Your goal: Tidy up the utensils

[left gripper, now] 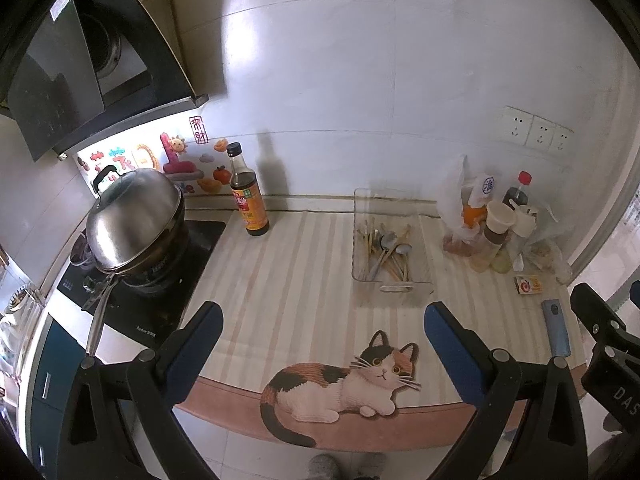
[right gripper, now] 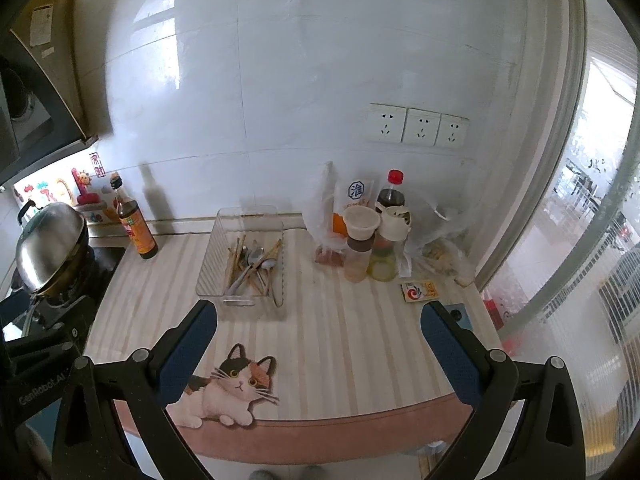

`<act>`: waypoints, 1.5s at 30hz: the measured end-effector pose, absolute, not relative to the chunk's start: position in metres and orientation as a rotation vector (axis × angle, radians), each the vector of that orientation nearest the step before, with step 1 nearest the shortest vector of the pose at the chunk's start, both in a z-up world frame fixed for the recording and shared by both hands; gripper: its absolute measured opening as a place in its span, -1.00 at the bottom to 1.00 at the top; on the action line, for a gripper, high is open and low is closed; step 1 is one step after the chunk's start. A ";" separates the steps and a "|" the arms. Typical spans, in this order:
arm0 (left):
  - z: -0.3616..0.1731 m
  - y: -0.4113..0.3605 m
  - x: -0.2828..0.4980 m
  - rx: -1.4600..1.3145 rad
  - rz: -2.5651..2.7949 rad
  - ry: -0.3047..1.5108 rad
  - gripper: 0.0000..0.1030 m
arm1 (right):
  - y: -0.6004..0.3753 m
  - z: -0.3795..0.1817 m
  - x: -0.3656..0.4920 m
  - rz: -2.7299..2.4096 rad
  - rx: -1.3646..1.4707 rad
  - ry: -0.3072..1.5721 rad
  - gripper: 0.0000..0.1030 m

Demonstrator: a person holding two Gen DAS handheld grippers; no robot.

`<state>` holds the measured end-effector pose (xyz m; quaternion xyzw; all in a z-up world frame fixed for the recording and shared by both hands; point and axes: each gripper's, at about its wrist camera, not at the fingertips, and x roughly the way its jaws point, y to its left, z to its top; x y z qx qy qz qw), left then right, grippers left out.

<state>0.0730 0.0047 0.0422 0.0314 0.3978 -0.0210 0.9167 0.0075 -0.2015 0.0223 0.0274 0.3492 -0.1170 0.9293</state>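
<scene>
Risk sits on both flanks of the reach: at left the lidded wok (left gripper: 134,224) on the stove and the tall sauce bottle (left gripper: 247,192) could be knocked; in the middle the spoons and chopsticks (left gripper: 386,250) lie tangled in the clear tray (left gripper: 423,280), so a pinch may drag several; at right crowded condiment bottles (right gripper: 370,240) could topple. Left gripper (left gripper: 320,320) and right gripper (right gripper: 318,320) hang spread wide, empty, above the striped cat-print mat (right gripper: 340,344) beneath a white tiled wall (right gripper: 320,60).

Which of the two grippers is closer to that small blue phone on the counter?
Right. The right gripper has one finger beside the phone; the left gripper is farther left.
</scene>
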 end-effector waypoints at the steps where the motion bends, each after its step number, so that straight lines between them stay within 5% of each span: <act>1: 0.042 0.005 0.074 0.065 -0.042 0.819 1.00 | -0.201 0.021 0.009 -0.241 0.054 0.716 1.00; 45: 0.036 0.001 0.079 0.064 -0.043 0.822 1.00 | -0.204 0.016 0.022 -0.232 0.041 0.717 1.00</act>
